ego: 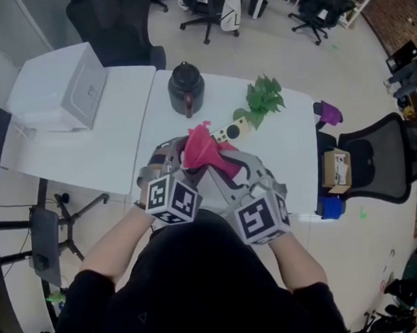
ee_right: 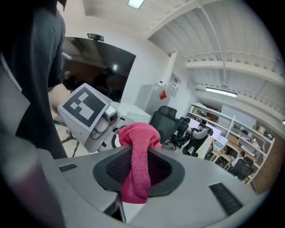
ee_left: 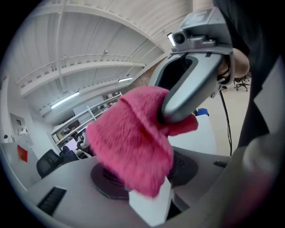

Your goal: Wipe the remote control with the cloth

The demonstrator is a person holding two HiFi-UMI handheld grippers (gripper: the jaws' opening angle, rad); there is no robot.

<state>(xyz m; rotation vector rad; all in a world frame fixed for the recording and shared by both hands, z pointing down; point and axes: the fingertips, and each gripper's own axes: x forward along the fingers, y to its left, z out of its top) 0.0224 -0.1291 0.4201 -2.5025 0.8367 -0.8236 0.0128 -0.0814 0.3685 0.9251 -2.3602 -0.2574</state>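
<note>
Cloth (ego: 201, 147): pink, fluffy pile, bunched into an upright peak, held in the air above the worktop (ego: 293, 156) between the two claws. Left claw (ee_left: 149, 196): grey, moulded, closed on a thick wad of the cloth, which spills over and hides most of its pads. Right claw (ee_right: 133, 178): same make, closed on a narrower fold that hangs down through its jaws; in the left gripper view one of its rounded grey fingers presses into the cloth from above. Each claw carries a cube with black-and-white square markers, and the two stand close together in front of the person's dark sleeves. Remote control (ego: 230, 131): slim, pale bar with a yellow end and dark buttons, lying flat on the worktop just beyond the cloth; the raised cloth covers its near end in the head view, and neither claw touches it. Leafy green sprig (ego: 264, 98): beside the remote control's far end. Teapot (ego: 186, 87): dark, round, glossy, lidded, standing farther back, near the seam where two white tops meet. White box (ego: 81, 82): plain, rectangular, on the left top, well apart. Purple object (ego: 327, 111): small, at the right edge; kind not clear. Black office chair (ego: 382, 158): off the right edge, with a cardboard box (ego: 335, 167) on its seat.
</note>
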